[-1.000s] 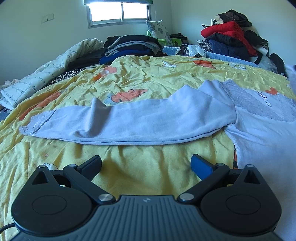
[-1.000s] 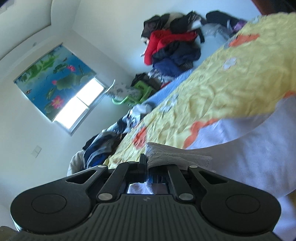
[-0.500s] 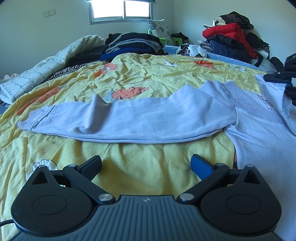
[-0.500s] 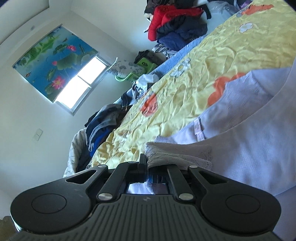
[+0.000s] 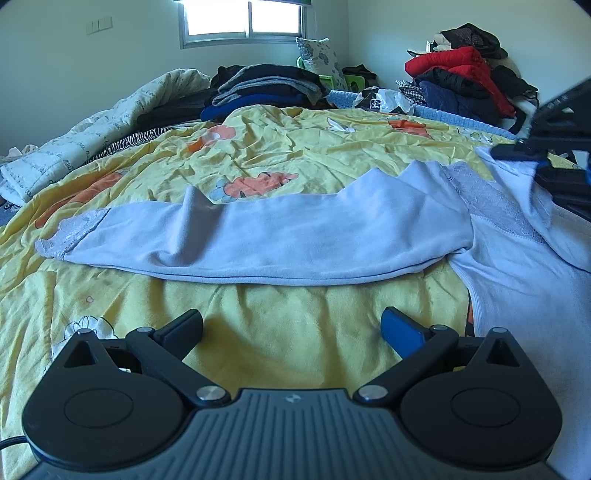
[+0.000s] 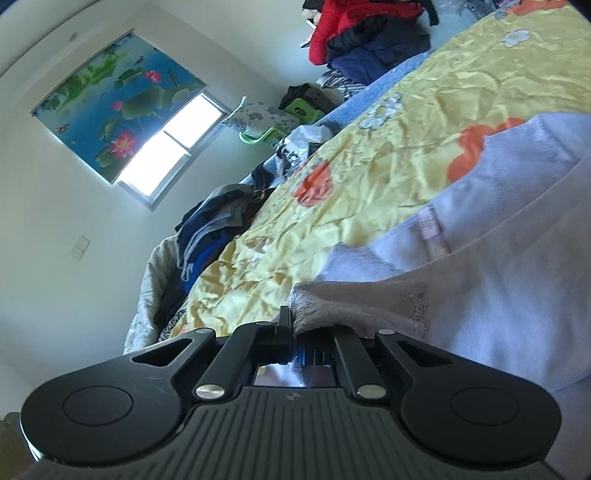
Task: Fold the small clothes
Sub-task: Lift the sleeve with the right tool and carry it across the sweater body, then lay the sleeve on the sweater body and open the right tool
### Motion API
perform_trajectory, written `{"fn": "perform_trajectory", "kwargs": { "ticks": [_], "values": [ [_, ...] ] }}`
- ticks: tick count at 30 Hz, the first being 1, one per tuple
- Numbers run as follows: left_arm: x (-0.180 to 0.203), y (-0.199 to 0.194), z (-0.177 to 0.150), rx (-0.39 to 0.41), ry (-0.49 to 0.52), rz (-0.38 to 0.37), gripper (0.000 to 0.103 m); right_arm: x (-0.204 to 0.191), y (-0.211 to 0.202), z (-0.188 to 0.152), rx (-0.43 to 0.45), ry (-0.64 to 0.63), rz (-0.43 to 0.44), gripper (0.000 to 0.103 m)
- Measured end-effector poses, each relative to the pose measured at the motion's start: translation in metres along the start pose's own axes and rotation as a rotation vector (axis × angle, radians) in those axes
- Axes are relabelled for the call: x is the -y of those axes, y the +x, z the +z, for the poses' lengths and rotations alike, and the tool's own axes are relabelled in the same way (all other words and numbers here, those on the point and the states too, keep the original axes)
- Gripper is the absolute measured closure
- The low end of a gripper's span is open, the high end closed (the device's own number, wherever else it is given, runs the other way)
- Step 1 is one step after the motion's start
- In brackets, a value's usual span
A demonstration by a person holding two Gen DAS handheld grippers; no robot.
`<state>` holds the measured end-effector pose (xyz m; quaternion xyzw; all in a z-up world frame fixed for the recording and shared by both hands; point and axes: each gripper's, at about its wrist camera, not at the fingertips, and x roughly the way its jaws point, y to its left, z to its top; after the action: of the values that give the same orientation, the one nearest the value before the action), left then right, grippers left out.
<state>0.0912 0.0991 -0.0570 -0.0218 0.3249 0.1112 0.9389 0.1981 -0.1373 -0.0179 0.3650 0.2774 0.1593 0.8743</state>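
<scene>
So, what we've got right now:
Shirt: pale blue long-sleeve, lying on the yellow quilt, body off to our right
Left sleeve: stretched flat across the quilt, just ahead of our left gripper
Left gripper: fingers wide apart, holding nothing, low over bare quilt
Right gripper: clamped tight on the lacy cuff of the other sleeve, lifted over the shirt body
Background: clothes pile in the corner, folded stack under the window
</scene>
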Motion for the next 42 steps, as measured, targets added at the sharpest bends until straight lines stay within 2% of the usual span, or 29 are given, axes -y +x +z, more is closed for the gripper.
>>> {"fn": "perform_trajectory", "kwargs": {
  "ticks": [9,20,33,35,36,37,38,39,42],
  "values": [
    [-0.001,0.0,0.0,0.0,-0.001,-0.001,0.0,-0.024,0.018,-0.005,-0.012,-0.024,0.033,0.095],
    [-0.001,0.0,0.0,0.0,-0.002,-0.001,0.0,-0.045,0.044,-0.02,-0.05,-0.117,0.008,0.095],
    [-0.002,0.001,0.0,-0.002,-0.006,0.003,0.0,-0.066,0.063,-0.041,-0.133,-0.171,0.057,0.095],
    [-0.003,0.002,-0.001,-0.003,-0.012,0.001,0.0,-0.068,0.068,-0.041,-0.152,-0.18,0.068,0.088],
    [-0.002,0.002,-0.001,-0.002,-0.009,0.002,0.0,-0.067,0.069,-0.04,-0.155,-0.176,0.061,0.081],
    [-0.002,0.002,-0.001,-0.002,-0.007,0.004,0.0,-0.066,0.07,-0.04,-0.157,-0.169,0.052,0.067],
    [-0.002,0.002,-0.002,-0.002,-0.007,0.003,0.0,-0.064,0.07,-0.039,-0.159,-0.158,0.047,0.061],
    [-0.002,0.002,-0.002,-0.003,-0.009,0.002,0.0,-0.062,0.069,-0.037,-0.162,-0.144,0.047,0.058],
    [-0.002,0.002,-0.002,-0.002,-0.008,0.003,0.0,-0.055,0.058,-0.032,-0.157,-0.118,0.065,0.058]
  ]
}}
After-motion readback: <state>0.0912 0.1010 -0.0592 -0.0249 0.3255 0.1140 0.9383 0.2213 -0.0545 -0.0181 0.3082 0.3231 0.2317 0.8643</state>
